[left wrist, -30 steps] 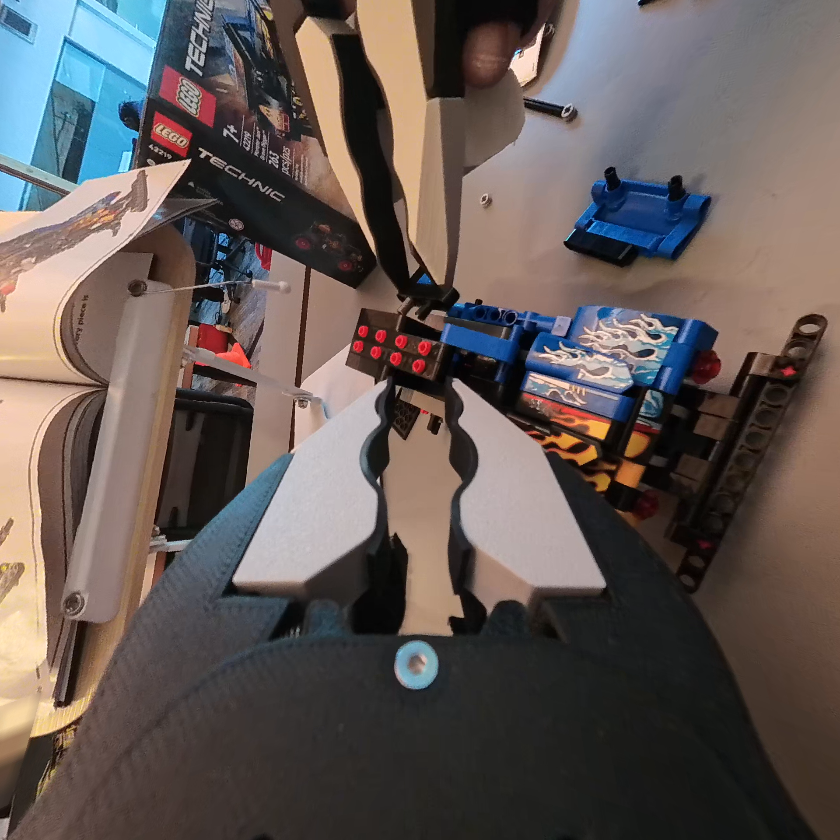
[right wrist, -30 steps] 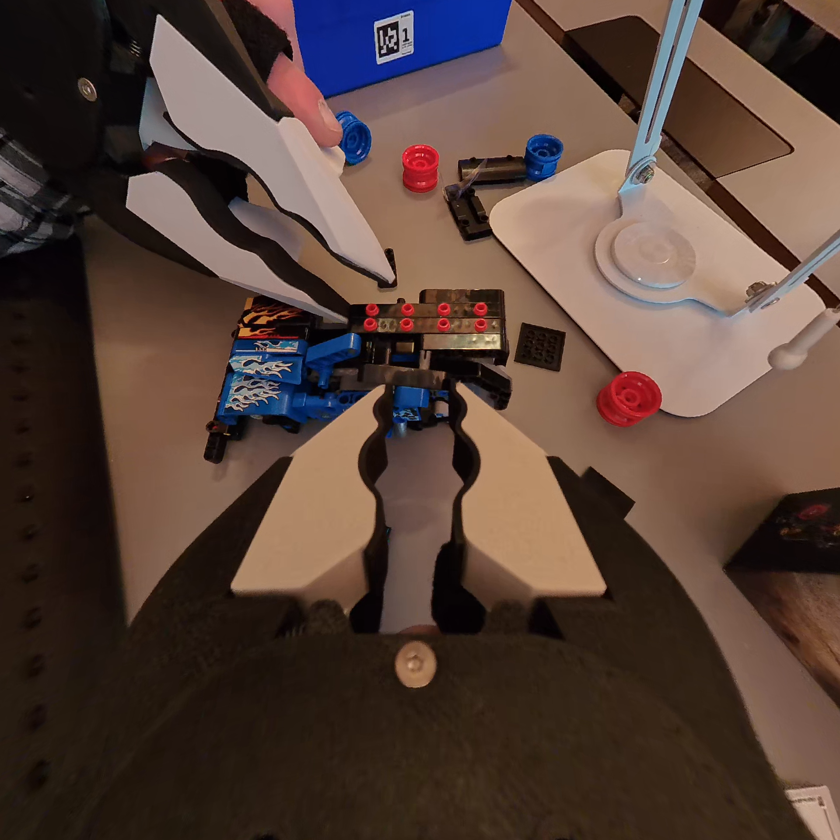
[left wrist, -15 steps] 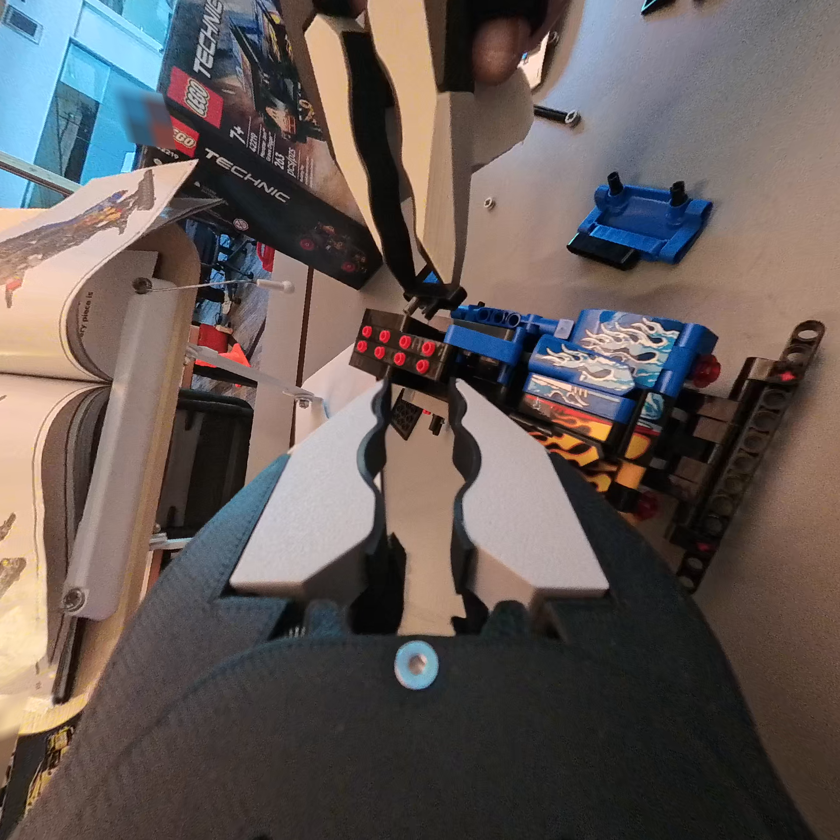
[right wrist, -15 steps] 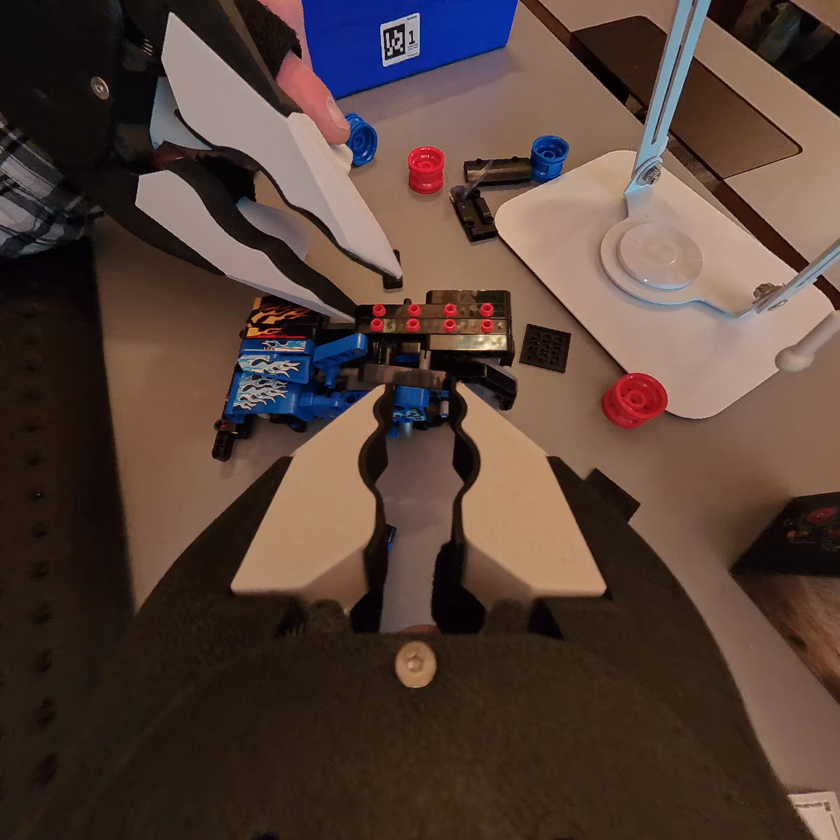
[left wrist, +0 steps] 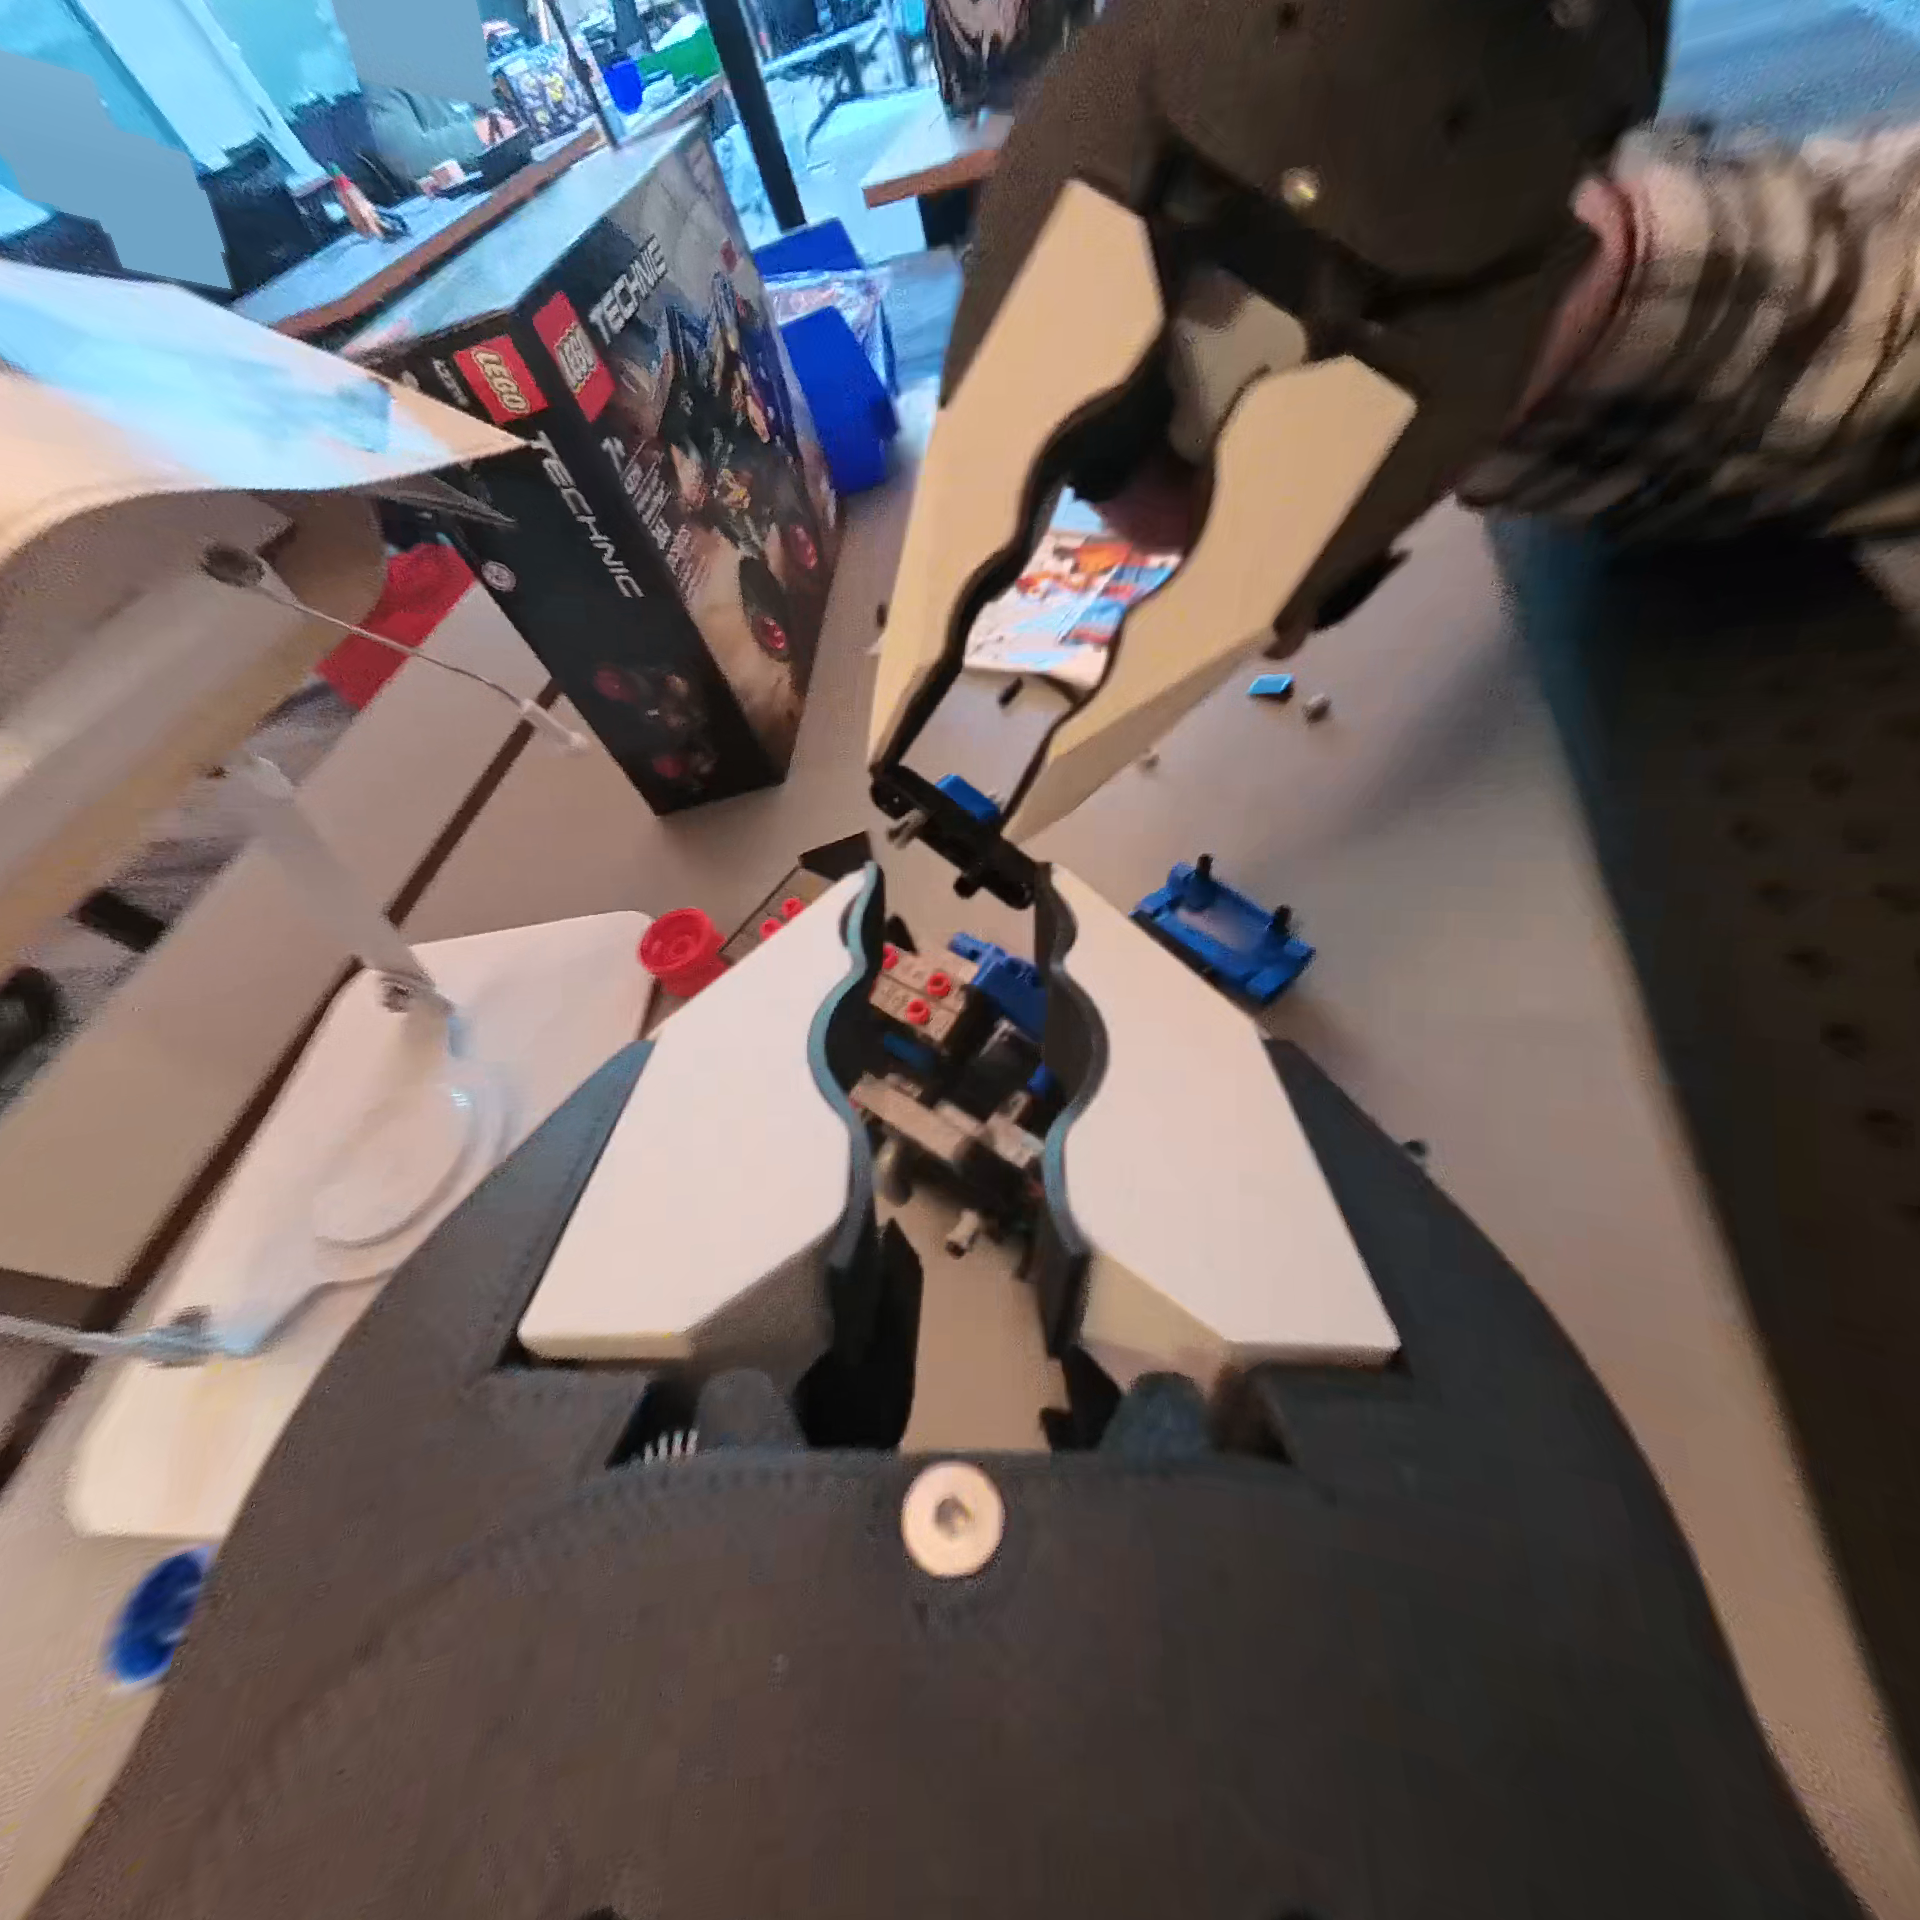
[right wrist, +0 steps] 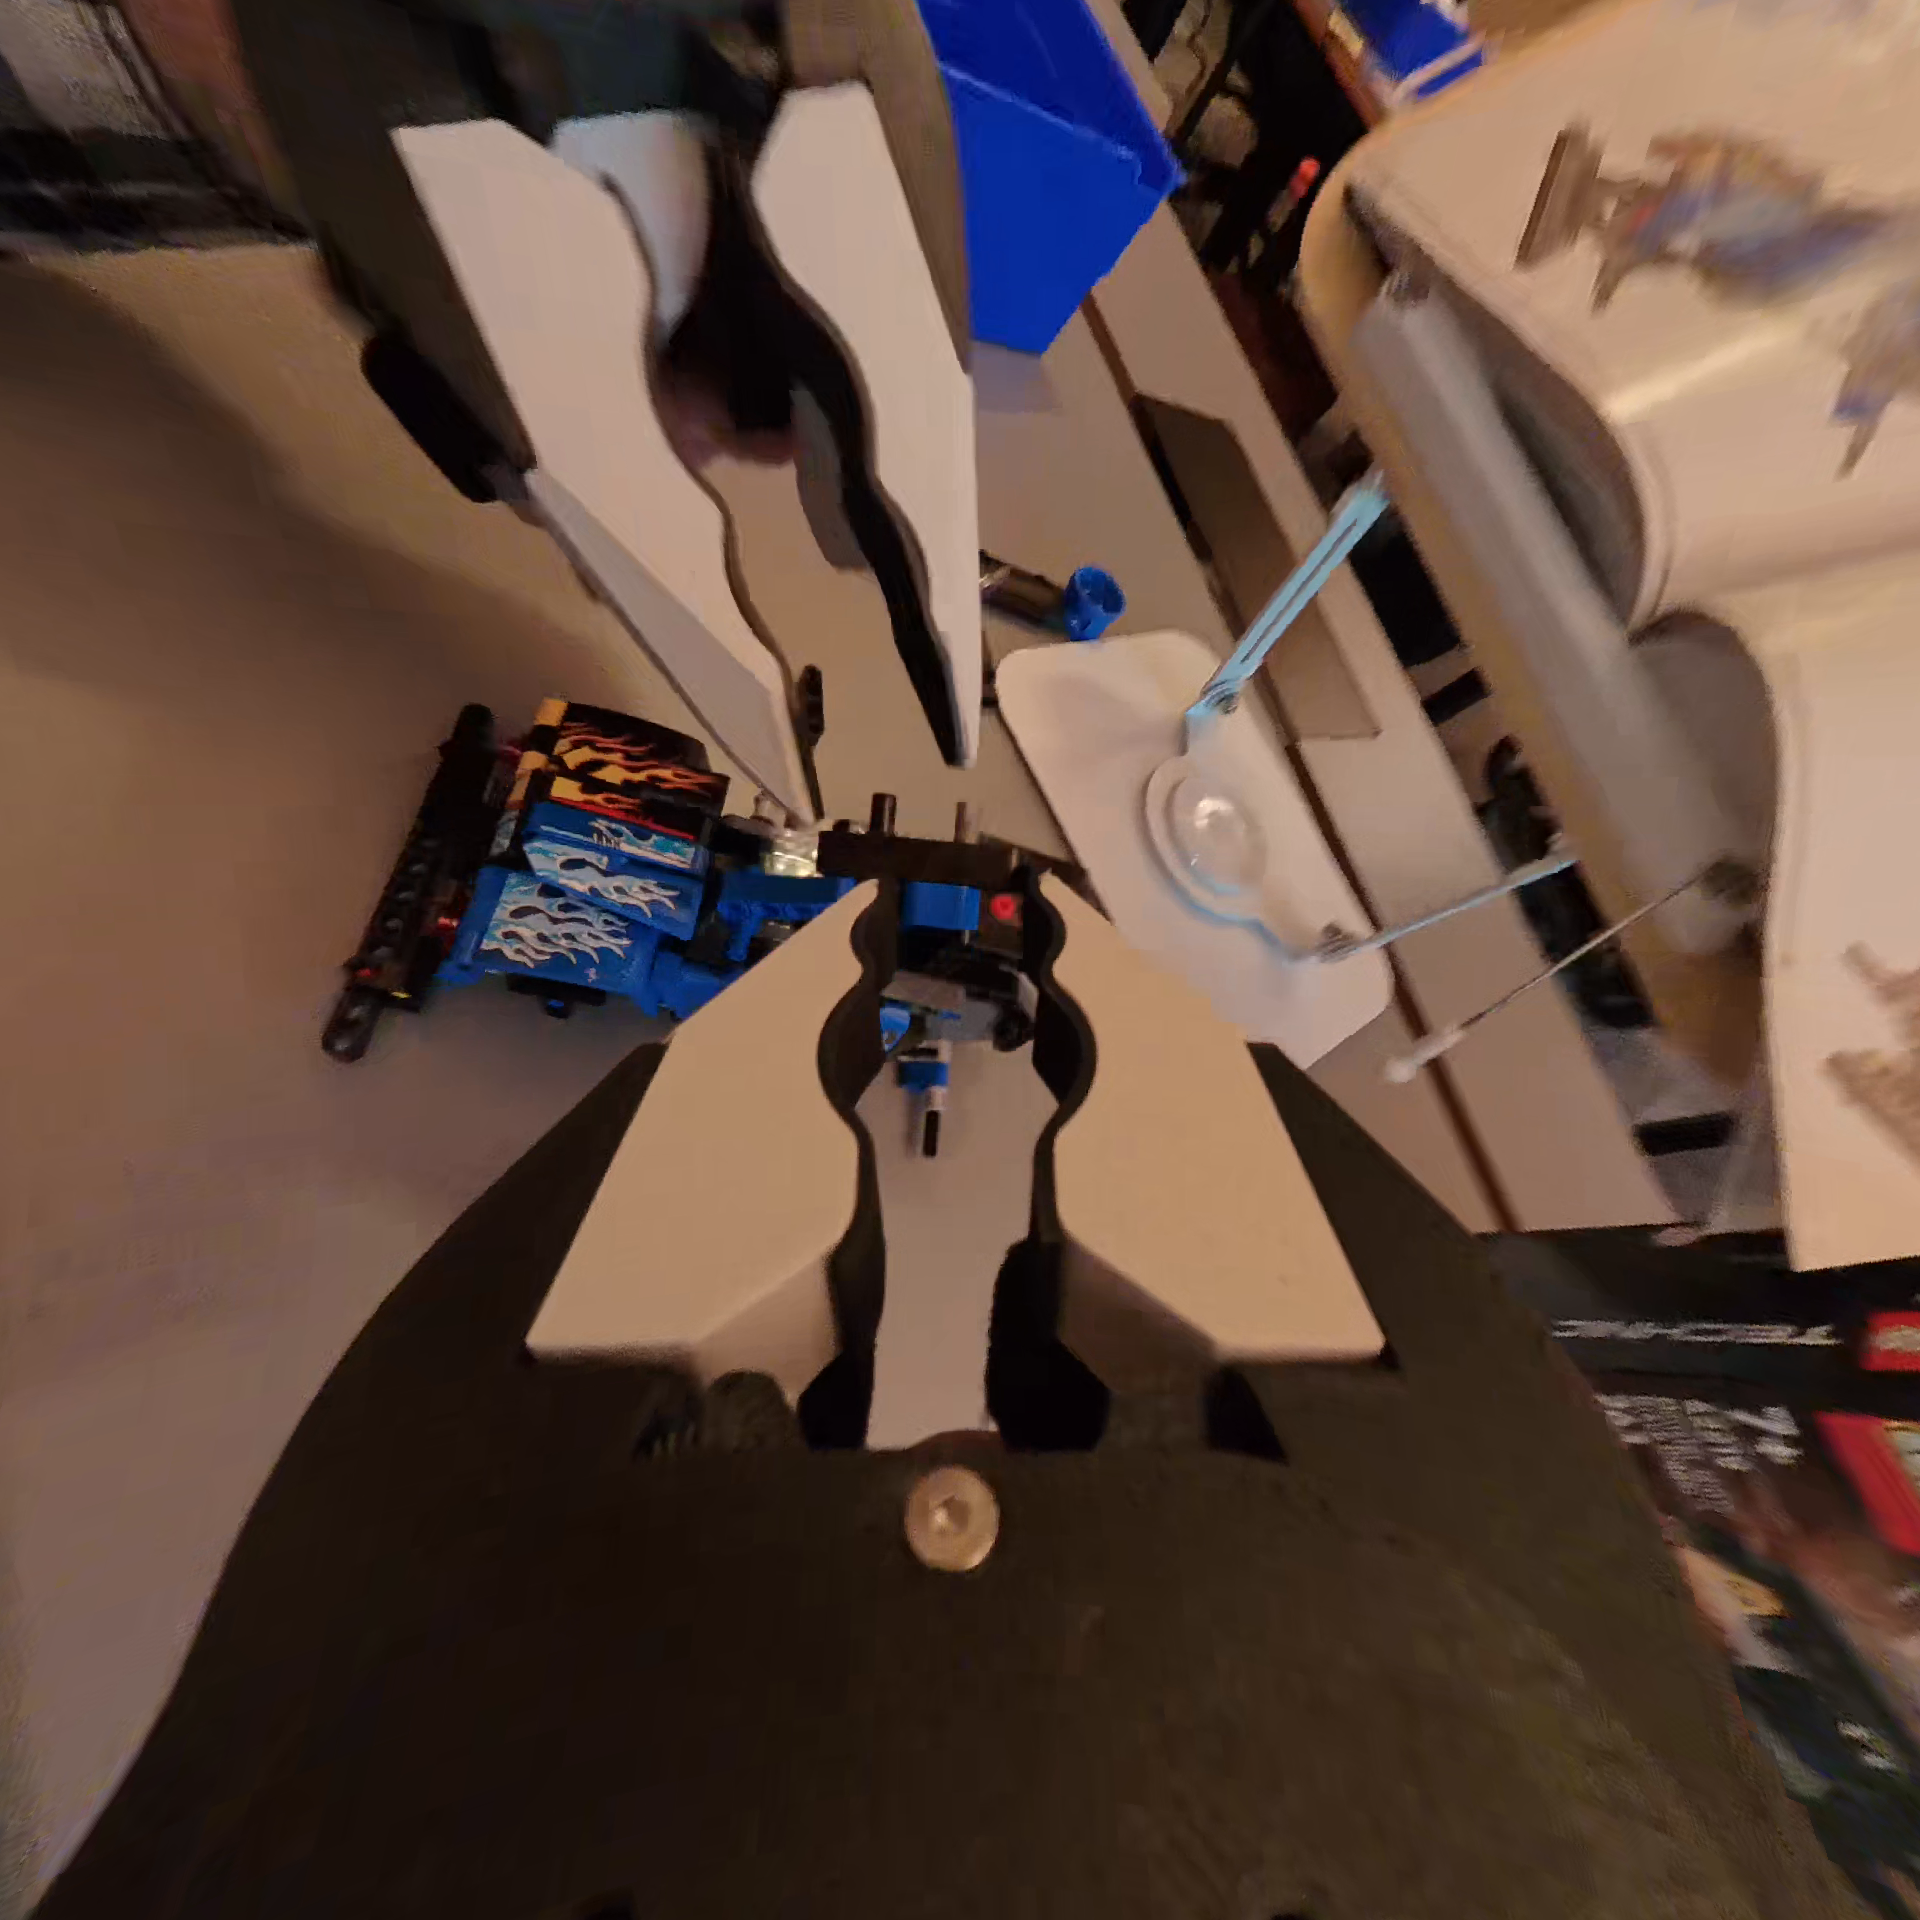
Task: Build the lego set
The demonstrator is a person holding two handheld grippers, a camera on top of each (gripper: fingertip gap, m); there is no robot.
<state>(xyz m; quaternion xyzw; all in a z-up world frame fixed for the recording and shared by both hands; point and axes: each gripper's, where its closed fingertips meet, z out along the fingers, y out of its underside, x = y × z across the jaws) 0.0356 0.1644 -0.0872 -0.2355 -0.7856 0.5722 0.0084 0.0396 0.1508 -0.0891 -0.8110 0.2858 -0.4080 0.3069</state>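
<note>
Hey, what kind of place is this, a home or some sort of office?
Probably an office or shared workroom, not a home. Behind the grey table with the set box stand more long desks, and a blue bin sits nearby.

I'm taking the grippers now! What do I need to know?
Left gripper: open, tips just over the front end of the model.
Right gripper: tips flank a black piece at that front end; can't tell if it is clamped.
Done: model lies on the table, flame panels fitted.
Left: red wheel, blue wheel and blue panel lie loose.
</note>
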